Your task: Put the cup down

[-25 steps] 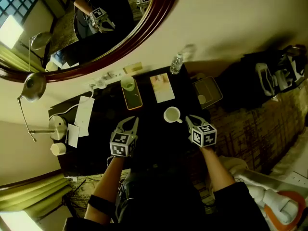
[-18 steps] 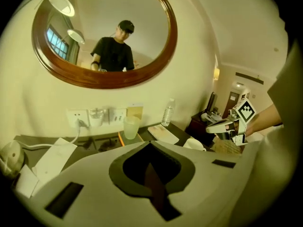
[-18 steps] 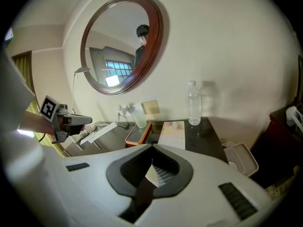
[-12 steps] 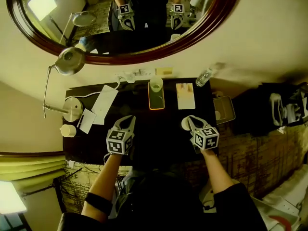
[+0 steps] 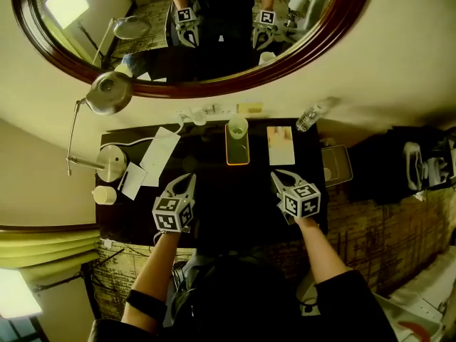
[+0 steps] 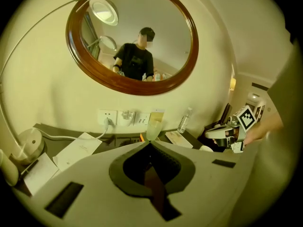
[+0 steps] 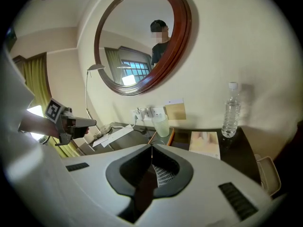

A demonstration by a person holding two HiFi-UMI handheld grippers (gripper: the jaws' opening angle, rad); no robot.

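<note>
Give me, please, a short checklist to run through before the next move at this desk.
1. Left gripper empty: ok; jaws together, nothing between them.
2. Right gripper empty: ok; jaws together, nothing between them.
3. Glass cup upright: ok; it stands at the far end of the orange tray.
4. Grippers apart from the glass cup: ok; both hover over the near side of the desk.
5. Water bottle out of the way: ok; upright at the desk's far right corner.
6. Any other cup left to put down: cannot tell.
</note>
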